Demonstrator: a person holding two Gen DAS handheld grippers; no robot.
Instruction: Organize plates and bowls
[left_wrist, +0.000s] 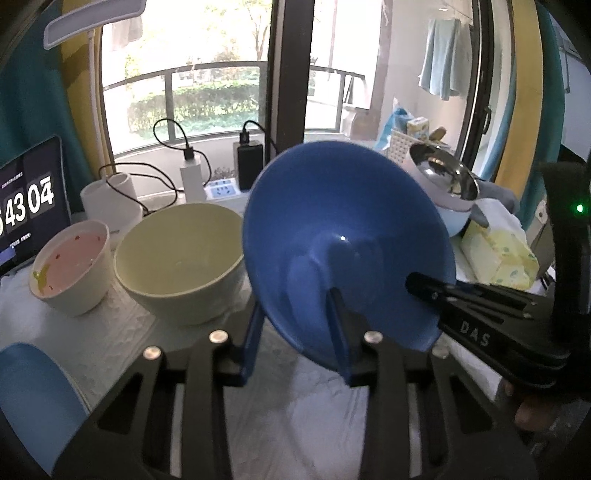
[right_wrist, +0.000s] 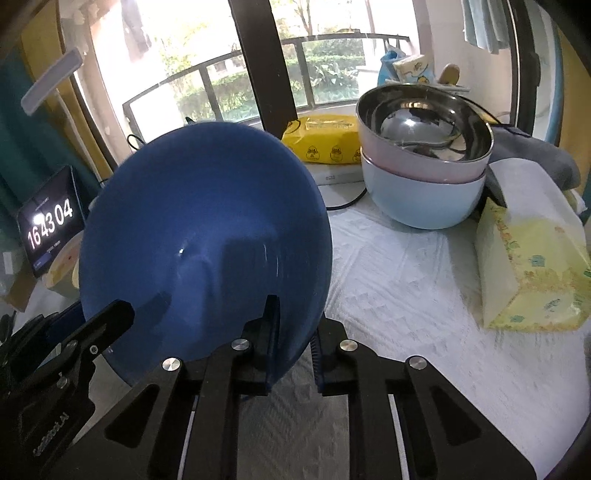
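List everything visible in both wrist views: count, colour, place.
blue bowl: 1, dark blue, tilted, held above the cloth
large bowl: 1, pale yellow-green, left of blue bowl
small bowl: 1, white, pink inside, far left
stacked bowls: 2, pink steel-lined on pale blue, back right
tissue pack: 1, yellow, right
wipes pack: 1, yellow, by window
clock screen: 1, dark, left
white cloth: 1, covers table
left gripper: black, shut on bowl rim
right gripper: black, shut on bowl rim

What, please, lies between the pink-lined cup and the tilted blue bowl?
The cream bowl stands between the cup and the blue bowl, seen in the left wrist view.
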